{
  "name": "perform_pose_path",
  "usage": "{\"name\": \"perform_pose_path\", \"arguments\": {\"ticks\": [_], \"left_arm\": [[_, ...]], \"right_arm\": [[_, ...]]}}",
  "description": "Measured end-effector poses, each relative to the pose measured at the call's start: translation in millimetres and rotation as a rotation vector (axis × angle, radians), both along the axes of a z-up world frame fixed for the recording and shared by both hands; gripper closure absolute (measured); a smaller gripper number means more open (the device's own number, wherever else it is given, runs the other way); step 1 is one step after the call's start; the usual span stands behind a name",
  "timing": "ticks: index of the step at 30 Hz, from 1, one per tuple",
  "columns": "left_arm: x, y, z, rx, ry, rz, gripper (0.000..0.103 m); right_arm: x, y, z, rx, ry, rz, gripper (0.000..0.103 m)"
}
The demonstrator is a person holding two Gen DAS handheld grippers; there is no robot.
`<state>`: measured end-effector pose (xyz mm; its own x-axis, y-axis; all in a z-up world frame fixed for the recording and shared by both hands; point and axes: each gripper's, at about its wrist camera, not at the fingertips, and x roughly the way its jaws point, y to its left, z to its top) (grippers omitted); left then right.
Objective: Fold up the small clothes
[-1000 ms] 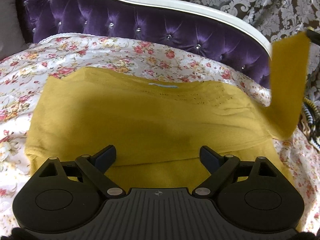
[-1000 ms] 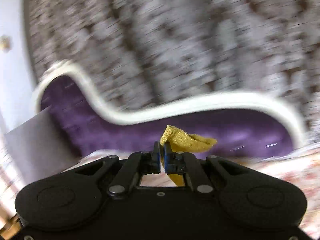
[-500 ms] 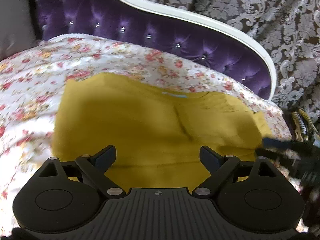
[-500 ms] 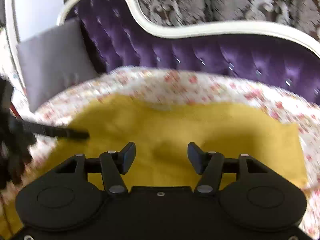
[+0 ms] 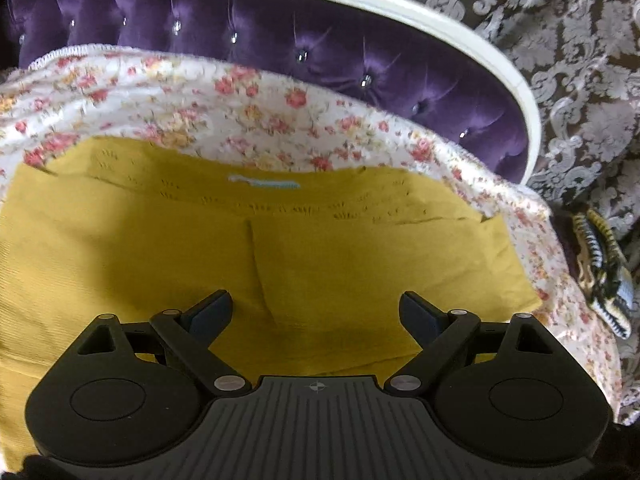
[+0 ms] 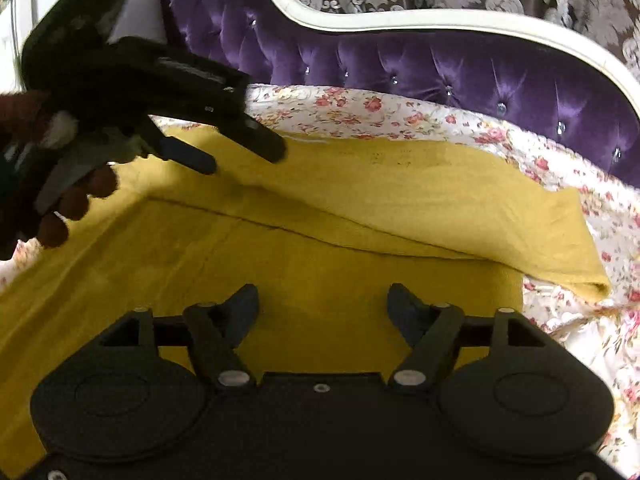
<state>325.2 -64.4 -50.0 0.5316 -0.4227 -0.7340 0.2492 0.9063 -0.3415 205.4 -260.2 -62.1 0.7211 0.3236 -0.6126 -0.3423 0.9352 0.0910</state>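
Purple tufted headboard [image 5: 360,60] with white trim stands behind floral bedspread [image 5: 248,120]. Mustard yellow garment [image 5: 280,248] lies flat on bedspread, pale label [image 5: 264,182] at far edge; in right wrist view its right side is folded over body, fold edge running diagonally. Striped cloth [image 5: 600,272] lies off bedspread's right edge. Left claw [image 5: 316,308] released, jaws wide, above garment. Right claw [image 6: 322,304] released, jaws just been opening, nothing between them, garment below. Person's hand [image 6: 60,200] holds left claw.
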Motion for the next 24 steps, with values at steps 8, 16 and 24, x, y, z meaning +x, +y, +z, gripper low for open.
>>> {"name": "perform_pose_path", "arguments": {"ticks": [8, 16, 24], "left_arm": [[-0.3, -15.4, -8.8, 0.09, 0.0, -0.022, 0.009], [-0.5, -23.8, -9.1, 0.129, 0.001, 0.0, 0.008], [-15.0, -59.3, -15.7, 0.318, -0.083, 0.075, 0.008]], "right_arm": [[-2.2, 8.8, -6.8, -0.031, 0.021, 0.031, 0.001], [-2.2, 8.1, -9.6, -0.032, 0.02, 0.033, 0.001], [-3.0, 8.6, -10.4, -0.031, 0.02, 0.03, 0.0]]}}
